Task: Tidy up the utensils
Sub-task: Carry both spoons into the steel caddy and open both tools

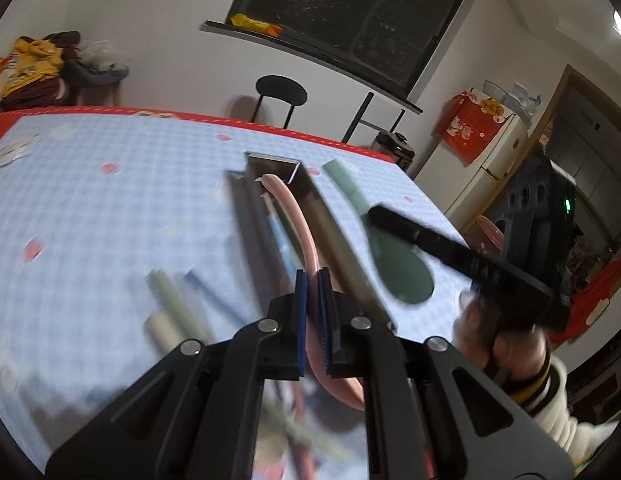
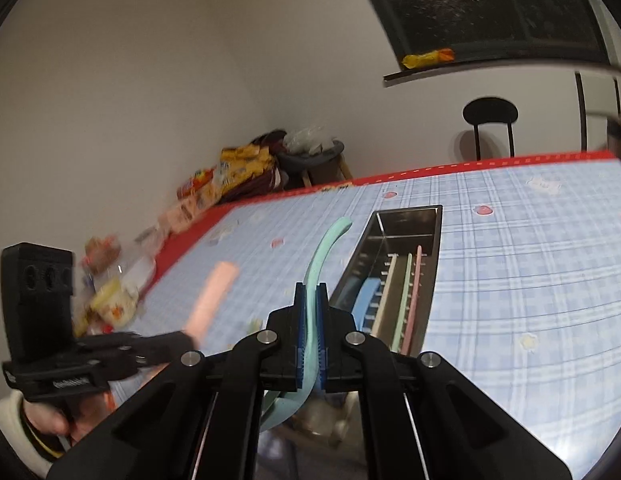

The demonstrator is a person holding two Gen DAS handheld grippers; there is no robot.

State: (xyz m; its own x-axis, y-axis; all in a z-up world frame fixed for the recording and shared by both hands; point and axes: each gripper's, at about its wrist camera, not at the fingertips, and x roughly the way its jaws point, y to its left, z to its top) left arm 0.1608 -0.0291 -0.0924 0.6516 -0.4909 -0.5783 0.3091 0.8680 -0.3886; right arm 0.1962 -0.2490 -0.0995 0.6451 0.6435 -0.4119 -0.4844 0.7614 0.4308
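Left claw (image 1: 312,292) grips pink spoon (image 1: 298,216), bowl blurred; right claw (image 2: 310,304) grips green spoon (image 2: 324,256).

Pink spoon (image 1: 296,216), blue-checked, seemingly, tablecloth (image 1: 110,220).

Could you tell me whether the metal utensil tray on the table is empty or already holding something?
Not empty: the metal utensil tray already holds several pastel utensil handles lying lengthwise.

White walls; dark window (image 1: 350,12); black chair (image 1: 281,94); fridge (image 1: 490,160)
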